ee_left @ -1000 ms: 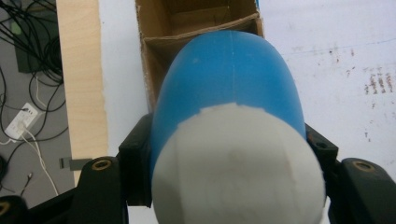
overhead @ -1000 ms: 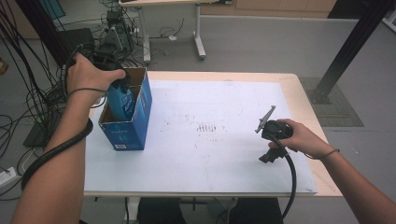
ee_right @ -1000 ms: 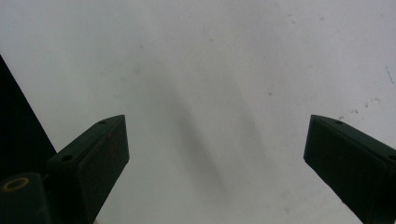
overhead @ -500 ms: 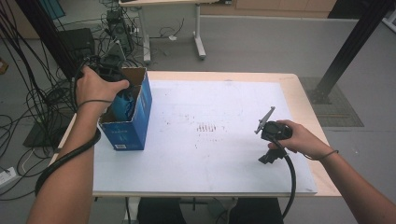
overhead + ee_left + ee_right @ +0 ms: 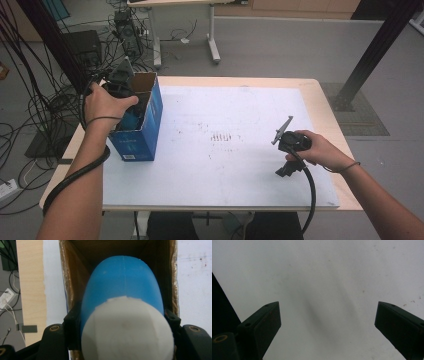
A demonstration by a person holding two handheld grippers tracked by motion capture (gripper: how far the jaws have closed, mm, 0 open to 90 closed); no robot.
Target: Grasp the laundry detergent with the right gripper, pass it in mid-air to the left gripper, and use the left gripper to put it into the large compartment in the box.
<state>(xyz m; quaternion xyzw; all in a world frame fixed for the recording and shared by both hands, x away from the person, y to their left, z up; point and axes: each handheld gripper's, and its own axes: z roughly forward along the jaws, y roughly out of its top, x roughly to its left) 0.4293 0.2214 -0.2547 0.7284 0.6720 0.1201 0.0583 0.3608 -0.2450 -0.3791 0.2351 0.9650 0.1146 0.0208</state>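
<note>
In the high view, the left gripper is above the open blue box at the tabletop's left side. In the left gripper view, its jaws clamp a blue bottle with a white cap, over the box. In the right gripper view, the right gripper is wide apart and empty above the white surface.

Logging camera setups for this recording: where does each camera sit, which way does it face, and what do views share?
High view: above the person's side, looking forward and down at the table; both forearms, left gripper, right gripper.
Left gripper view: rides the left gripper, looking into the cardboard box; jaws clamp a blue bottle.
Right gripper view: faces the white tabletop; jaws apart.
Shared: box in the high and left gripper views.
</note>
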